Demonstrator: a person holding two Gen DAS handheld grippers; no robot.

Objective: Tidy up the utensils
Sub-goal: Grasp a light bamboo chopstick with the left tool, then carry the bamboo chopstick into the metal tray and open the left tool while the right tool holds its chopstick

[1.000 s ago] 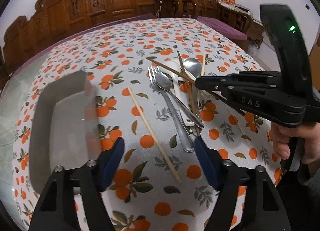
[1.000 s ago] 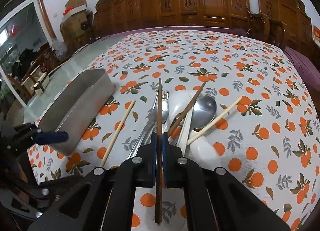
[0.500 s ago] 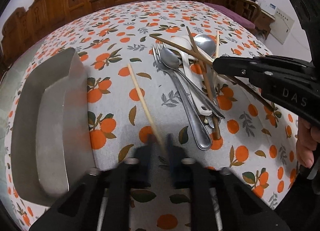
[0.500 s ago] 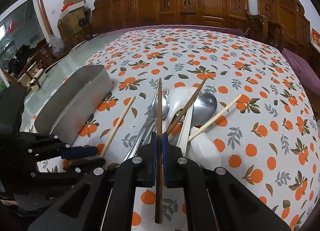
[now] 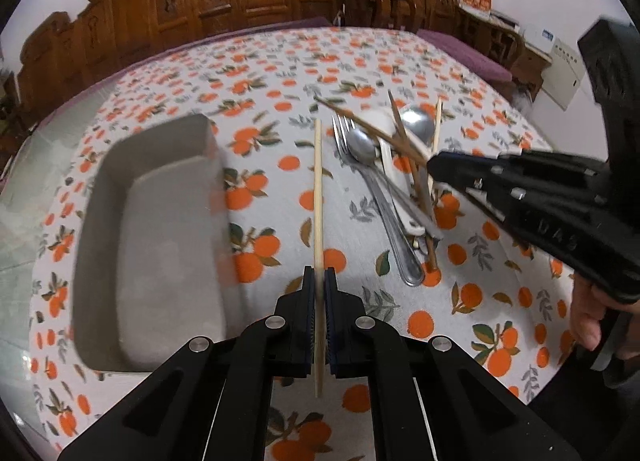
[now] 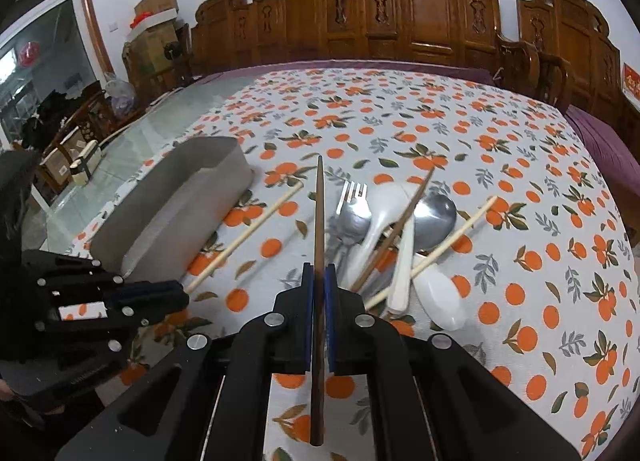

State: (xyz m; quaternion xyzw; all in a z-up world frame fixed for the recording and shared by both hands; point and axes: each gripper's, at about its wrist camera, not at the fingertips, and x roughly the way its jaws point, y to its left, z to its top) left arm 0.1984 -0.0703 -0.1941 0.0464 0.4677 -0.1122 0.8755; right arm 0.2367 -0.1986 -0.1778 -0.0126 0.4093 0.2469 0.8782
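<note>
Left tool (image 5: 319,285): jaws closed on a pale wooden chopstick (image 5: 318,197), gripped near its lower end; the stick runs straight ahead from the pads, just beside the tray.

Right tool (image 6: 319,281): jaws closed on a dark brown chopstick (image 6: 319,213), gripped around mid-length; the tip points away over the counter, and the butt end sticks out behind the pads.

Metal tray (image 5: 160,237): rectangular, grey, nothing in it; lies on the counter left of the left tool.

Utensil pile: right of the pale chopstick, well apart from the tray. Holds a fork (image 6: 350,193), a small steel spoon (image 5: 362,145), a large steel spoon (image 6: 434,217), two white plastic spoons (image 6: 380,217), a second dark chopstick (image 6: 394,229) and a second pale chopstick (image 6: 436,253), all crossing one another.

Counter (image 6: 520,181): covered by a white cloth printed with oranges and leaves.

Writing: raised letters on the right tool's body in the left wrist view, too blurred to read; a red sign (image 5: 475,2) on the far wall, illegible.
</note>
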